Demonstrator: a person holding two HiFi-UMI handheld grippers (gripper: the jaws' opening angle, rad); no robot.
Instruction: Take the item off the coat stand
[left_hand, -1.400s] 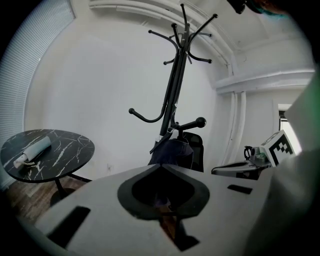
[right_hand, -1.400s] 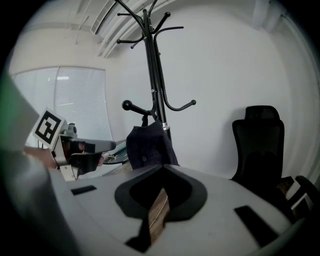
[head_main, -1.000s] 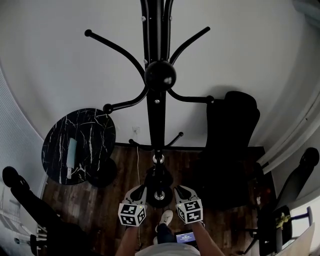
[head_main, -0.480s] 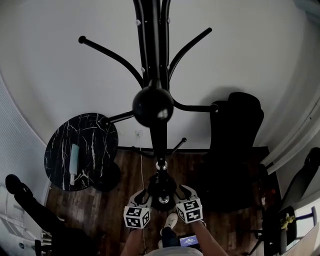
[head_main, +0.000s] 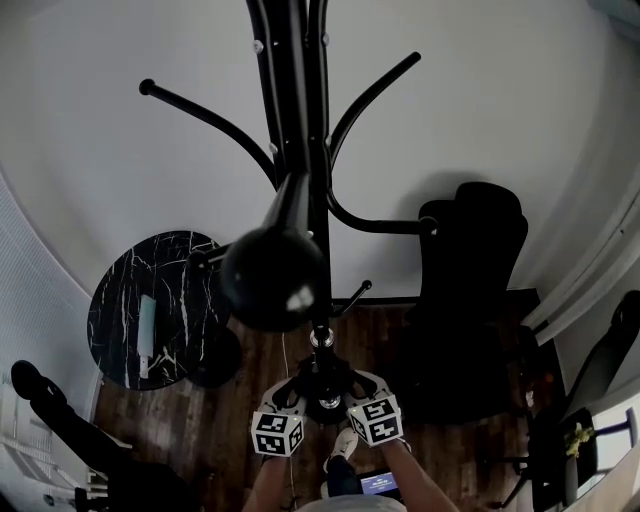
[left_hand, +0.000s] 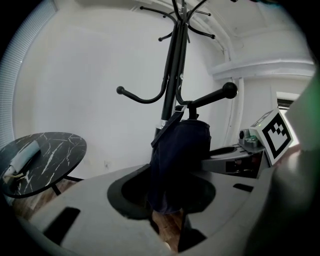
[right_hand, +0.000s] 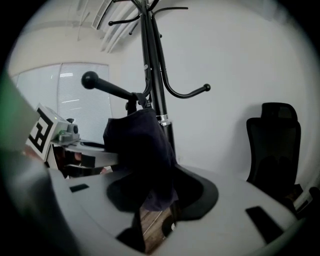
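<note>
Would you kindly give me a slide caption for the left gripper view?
Left gripper, jaws just opened, straddles a dark cloth hanging from a coat stand hook beside a marble table.

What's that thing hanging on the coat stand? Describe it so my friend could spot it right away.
Start at the tall black coat stand against the white wall, between the round marble-patterned table and the black office chair. From one lower, ball-tipped arm hangs a limp, dark navy cloth item. It is the only thing hanging; every other arm in view is bare.
</note>
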